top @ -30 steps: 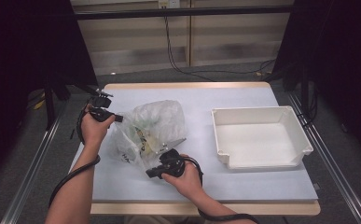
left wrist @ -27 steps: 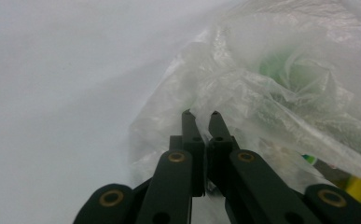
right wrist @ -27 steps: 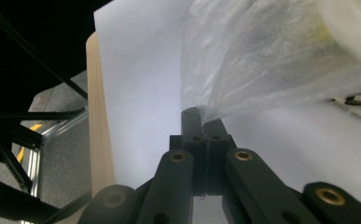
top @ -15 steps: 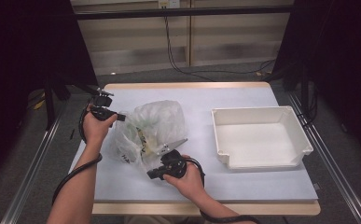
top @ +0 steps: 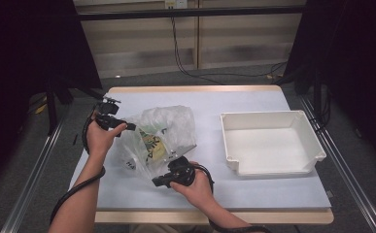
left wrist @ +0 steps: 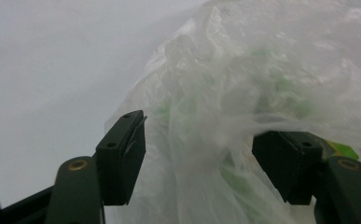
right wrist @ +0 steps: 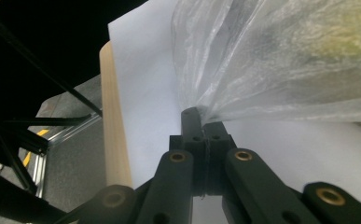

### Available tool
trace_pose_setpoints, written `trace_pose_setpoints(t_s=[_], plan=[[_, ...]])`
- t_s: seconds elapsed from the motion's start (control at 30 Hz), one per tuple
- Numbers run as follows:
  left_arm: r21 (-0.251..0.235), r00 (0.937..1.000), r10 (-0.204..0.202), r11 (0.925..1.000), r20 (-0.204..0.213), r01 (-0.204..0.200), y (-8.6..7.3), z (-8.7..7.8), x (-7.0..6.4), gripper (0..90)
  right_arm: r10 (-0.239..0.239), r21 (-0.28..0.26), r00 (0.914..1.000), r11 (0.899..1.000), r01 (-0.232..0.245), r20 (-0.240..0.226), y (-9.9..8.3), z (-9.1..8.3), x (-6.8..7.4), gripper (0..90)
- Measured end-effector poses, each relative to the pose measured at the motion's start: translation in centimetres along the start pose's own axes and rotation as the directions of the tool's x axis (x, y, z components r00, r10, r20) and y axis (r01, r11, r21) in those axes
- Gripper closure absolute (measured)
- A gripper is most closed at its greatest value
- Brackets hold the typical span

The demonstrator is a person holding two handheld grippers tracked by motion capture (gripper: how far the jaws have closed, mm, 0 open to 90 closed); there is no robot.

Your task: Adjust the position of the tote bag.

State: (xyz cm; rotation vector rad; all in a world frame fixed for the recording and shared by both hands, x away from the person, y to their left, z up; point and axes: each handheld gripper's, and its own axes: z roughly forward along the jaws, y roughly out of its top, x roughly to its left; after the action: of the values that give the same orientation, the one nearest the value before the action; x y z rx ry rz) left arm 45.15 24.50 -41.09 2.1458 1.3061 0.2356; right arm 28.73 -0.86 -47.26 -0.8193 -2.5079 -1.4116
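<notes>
Left gripper [top: 127,127] is held at the left edge of the clear plastic bag [top: 168,128]; its jaws are parted, with loose film bunched between them but not clamped. The bag, with green-printed contents visible inside, is lying on the bench [top: 273,194], left of centre. Right gripper [top: 157,182] is seen at the bag's near edge, jaws closed on a gathered fold of film. The white tray [top: 312,141] is standing empty, well apart to the right. Risk noted: thin film could tear or slip from a single pinch if pulled; contents could spill out.
</notes>
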Motion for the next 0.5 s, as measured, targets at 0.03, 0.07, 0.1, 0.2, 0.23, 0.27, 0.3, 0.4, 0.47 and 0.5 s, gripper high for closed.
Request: trace_pose_setpoints(t_s=[0.03,0.07,0.1,0.2,0.23,0.27,0.3,0.4,0.47,0.5], plan=[[0.003,0.9996,0.027,0.9996,0.004,-0.027,0.5,0.0,0.1,38.2,0.003,0.000,1.0000,1.000,-0.003,-0.003,0.0,0.0,0.0,90.0],[-0.002,0.9996,0.025,0.9997,0.008,-0.025,0.8,0.2,0.1,40.6,0.002,0.004,1.0000,1.000,-0.002,-0.005,0.0,0.0,-0.1,90.0],[-0.002,0.9996,0.025,0.9997,0.008,-0.025,0.8,0.2,0.1,41.1,0.002,0.004,1.0000,1.000,-0.002,-0.005,0.0,0.0,-0.1,90.0],[0.028,0.9994,0.031,0.9991,0.015,-0.031,1.8,0.8,0.2,53.8,0.005,0.016,1.0000,1.000,-0.005,-0.001,0.1,0.2,-0.3,90.0],[0.029,0.9993,0.031,0.9991,0.022,-0.031,2.1,1.0,0.4,57.9,0.005,0.020,1.0000,1.000,-0.005,-0.005,0.1,0.3,-0.4,90.0],[0.029,0.9996,0.018,0.9994,0.020,-0.019,2.4,1.2,0.5,68.0,0.010,0.024,0.9999,1.000,-0.010,-0.011,0.1,0.4,-0.6,90.0],[0.034,0.9997,0.023,0.9991,0.003,-0.023,2.7,1.4,0.6,73.8,0.013,0.025,0.9997,1.000,-0.012,-0.019,0.1,0.4,-0.6,90.0],[0.044,0.9999,-0.015,0.9989,0.003,0.015,3.3,1.8,1.0,87.0,0.009,0.046,0.9996,0.999,-0.008,-0.027,0.0,0.4,-0.7,90.0],[0.060,0.9990,-0.029,0.9978,0.034,0.027,3.7,2.1,1.4,89.0,0.007,0.051,0.9995,0.999,-0.005,-0.030,-0.1,0.4,-0.7,90.0],[0.062,0.9996,-0.019,0.9979,0.022,0.017,3.9,2.2,1.6,89.7,0.009,0.053,0.9992,0.999,-0.006,-0.039,-0.2,0.4,-0.8,90.0]])
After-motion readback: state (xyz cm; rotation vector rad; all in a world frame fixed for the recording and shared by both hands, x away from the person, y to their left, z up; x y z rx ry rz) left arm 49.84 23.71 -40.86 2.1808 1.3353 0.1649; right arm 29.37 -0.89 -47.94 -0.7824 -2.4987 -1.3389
